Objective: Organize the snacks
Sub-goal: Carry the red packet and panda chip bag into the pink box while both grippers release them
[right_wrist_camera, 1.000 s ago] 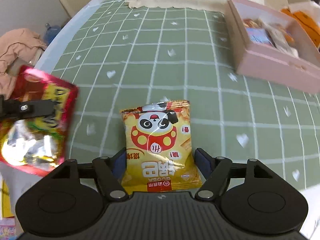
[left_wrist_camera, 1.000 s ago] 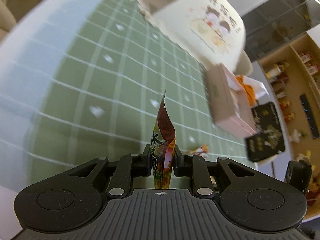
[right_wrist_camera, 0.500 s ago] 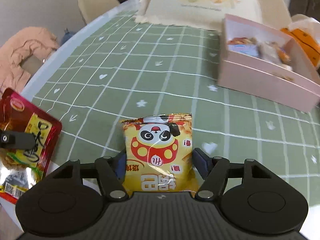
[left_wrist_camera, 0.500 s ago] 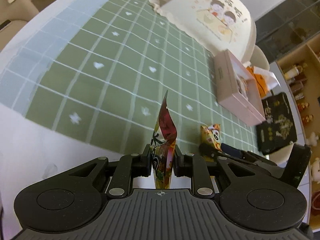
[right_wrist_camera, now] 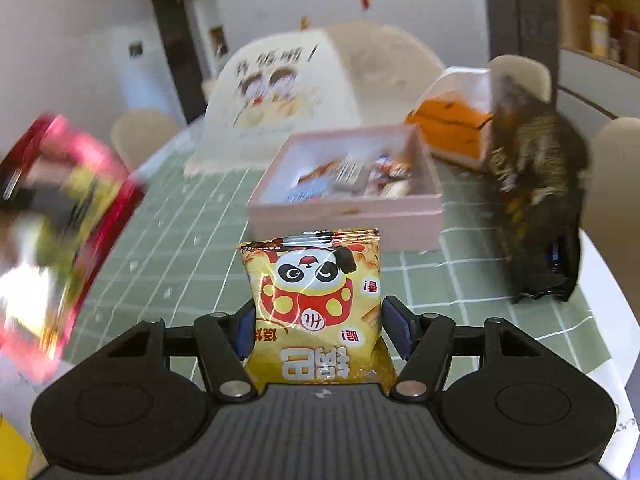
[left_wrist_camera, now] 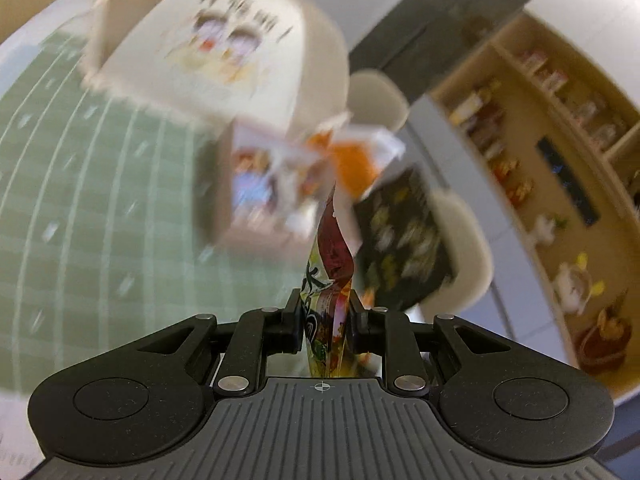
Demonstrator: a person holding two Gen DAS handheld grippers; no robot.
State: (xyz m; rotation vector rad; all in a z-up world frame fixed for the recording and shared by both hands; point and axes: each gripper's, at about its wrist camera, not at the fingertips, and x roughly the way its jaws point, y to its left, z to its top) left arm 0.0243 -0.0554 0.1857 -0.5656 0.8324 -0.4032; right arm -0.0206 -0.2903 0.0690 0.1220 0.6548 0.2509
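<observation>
In the left wrist view, the left gripper [left_wrist_camera: 324, 322] is pinching a red snack packet [left_wrist_camera: 329, 276] edge-on between its two fingers, so the packet is showing as a thin upright strip, dark red toward the top and yellow and green with black lettering near the grip. The packet is standing up in front of a blurred pink box [left_wrist_camera: 260, 192] that is sitting on the green checked tablecloth [left_wrist_camera: 100, 208]. An orange-and-white bag [left_wrist_camera: 356, 156] and a dark patterned bag [left_wrist_camera: 404, 244] are lying just beyond and to the right of the box, and a cream dome cover [left_wrist_camera: 224, 40] with a cartoon print is rising behind it. In the right wrist view, the right gripper [right_wrist_camera: 318, 330] is clamping a yellow panda packet [right_wrist_camera: 316, 304] by its two side edges, the flat face turned to the camera: a panda head over a red body with yellow dots, the print reading upside down. The packet is being held up above the tablecloth [right_wrist_camera: 192, 248], with the open pink box [right_wrist_camera: 344, 216] of assorted snacks just behind it. The red packet [right_wrist_camera: 60, 232] is appearing blurred at the left edge, its broad face showing red, yellow and silver. The dark bag [right_wrist_camera: 536, 200] is standing to the right of the box.
</observation>
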